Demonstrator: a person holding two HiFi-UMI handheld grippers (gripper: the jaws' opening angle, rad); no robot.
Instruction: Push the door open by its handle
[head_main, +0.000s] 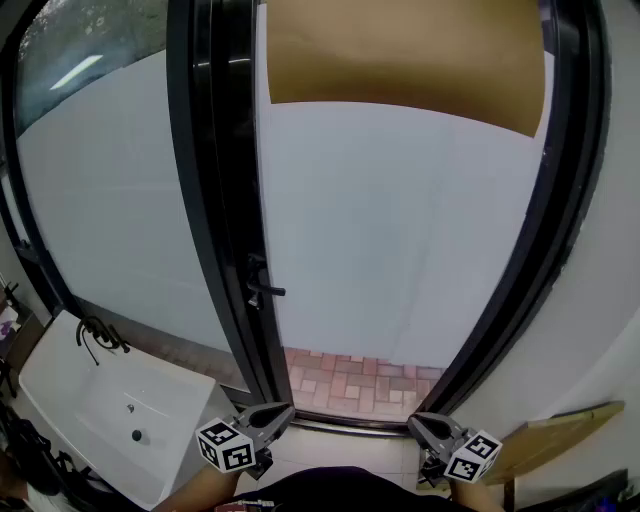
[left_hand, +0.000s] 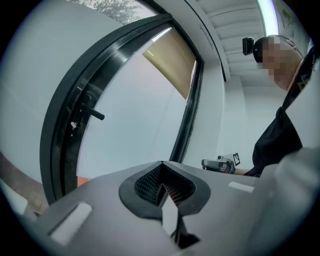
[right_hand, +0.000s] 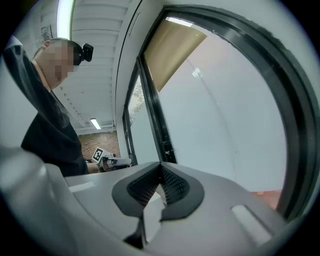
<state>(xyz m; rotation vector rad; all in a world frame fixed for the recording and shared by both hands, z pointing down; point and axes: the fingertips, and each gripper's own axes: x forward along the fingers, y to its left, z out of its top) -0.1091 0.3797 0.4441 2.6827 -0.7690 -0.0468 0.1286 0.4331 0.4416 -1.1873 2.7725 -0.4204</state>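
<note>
Your left gripper (head_main: 281, 412) and right gripper (head_main: 418, 424) hang low by your body, each with its jaws pressed together on nothing. The black lever handle (head_main: 264, 290) sits on the left edge of the frosted glass door (head_main: 400, 230), well apart from both grippers

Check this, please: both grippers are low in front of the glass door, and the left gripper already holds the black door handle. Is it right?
Not quite. The left gripper holds nothing: the head view shows it low, well apart from the black door handle, and the left gripper view shows its jaws together and empty. The rest is right.
</note>
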